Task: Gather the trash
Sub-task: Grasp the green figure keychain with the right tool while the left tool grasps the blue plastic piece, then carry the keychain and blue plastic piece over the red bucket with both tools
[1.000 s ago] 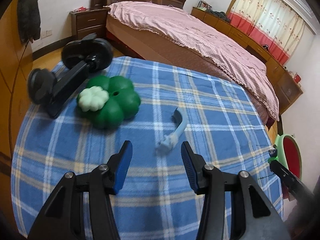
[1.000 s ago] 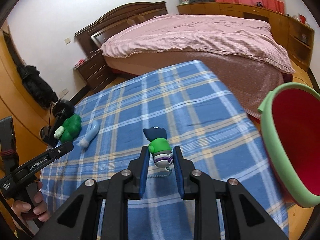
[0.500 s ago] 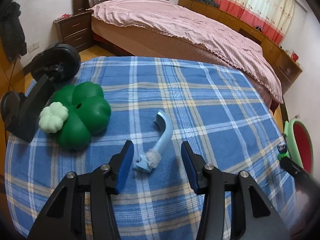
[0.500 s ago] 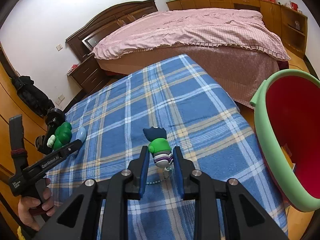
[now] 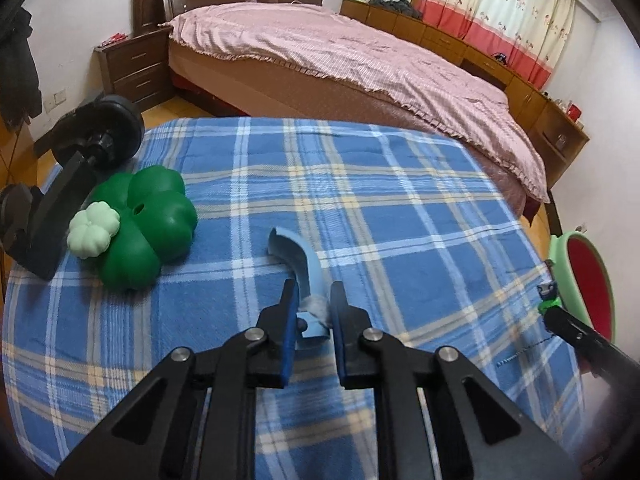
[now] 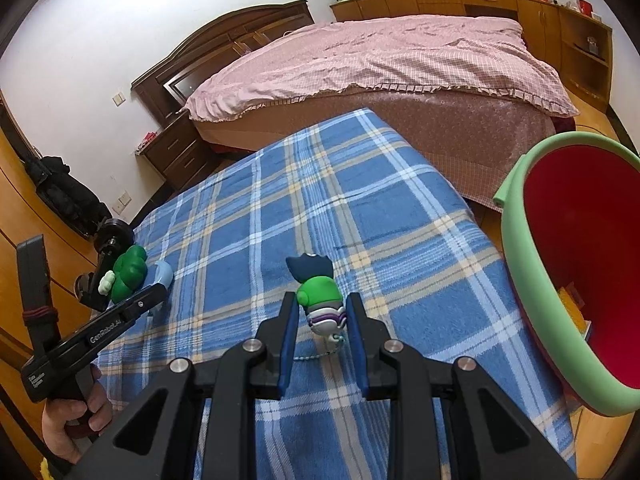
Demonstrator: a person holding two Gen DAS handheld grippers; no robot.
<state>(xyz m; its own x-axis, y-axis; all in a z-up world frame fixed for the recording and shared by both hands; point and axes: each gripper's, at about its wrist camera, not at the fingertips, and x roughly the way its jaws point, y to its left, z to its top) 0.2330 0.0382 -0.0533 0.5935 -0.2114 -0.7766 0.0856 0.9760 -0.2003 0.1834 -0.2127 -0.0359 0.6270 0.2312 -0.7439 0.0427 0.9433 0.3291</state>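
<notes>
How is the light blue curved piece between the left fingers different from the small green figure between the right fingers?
The blue piece is long, curved and flat on the cloth; the green figure is short and rounded. The blue piece has grey fluff at one end; the figure trails a bead chain. Each sits between a gripper's fingers: left gripper, right gripper.

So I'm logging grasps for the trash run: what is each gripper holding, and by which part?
The left gripper is shut on the blue curved piece at its fluffy near end. The right gripper grips the small green figure by its sides.
</notes>
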